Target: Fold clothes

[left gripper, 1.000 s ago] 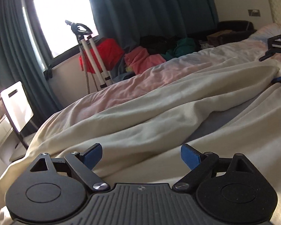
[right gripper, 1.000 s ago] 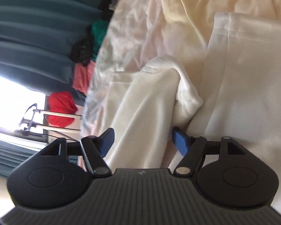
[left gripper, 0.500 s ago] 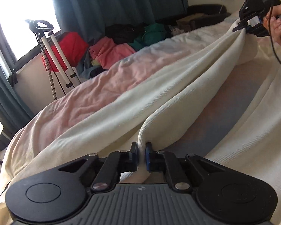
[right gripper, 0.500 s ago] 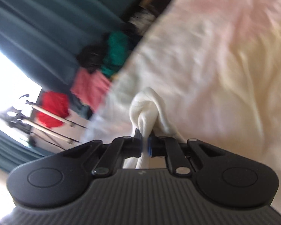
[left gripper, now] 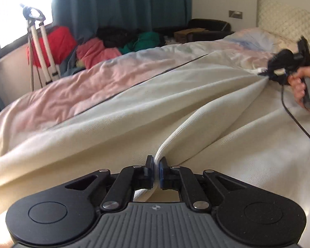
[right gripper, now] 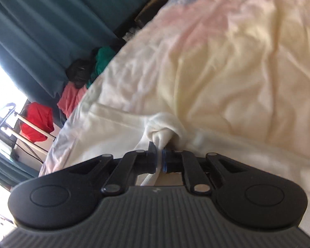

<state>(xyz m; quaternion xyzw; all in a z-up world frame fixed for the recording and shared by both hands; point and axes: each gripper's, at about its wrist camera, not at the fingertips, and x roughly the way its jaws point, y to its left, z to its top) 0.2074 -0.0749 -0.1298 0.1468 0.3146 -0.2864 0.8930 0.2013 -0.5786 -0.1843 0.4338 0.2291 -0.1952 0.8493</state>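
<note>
I read the left tool (left gripper: 156,168) as pinching a ribbed edge of the cream garment (left gripper: 117,124). The right tool (right gripper: 159,159) pinches a bunched white corner of the same garment (right gripper: 163,132). The cloth runs taut between the two tools, above the bed (left gripper: 76,82). The right tool (left gripper: 266,73) shows at far right, held by a hand (left gripper: 301,82).

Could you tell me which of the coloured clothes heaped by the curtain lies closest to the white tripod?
The bright red bundle, directly behind the white tripod legs; the coral-pink clothes, black clothes and green clothes lie progressively farther right.
</note>
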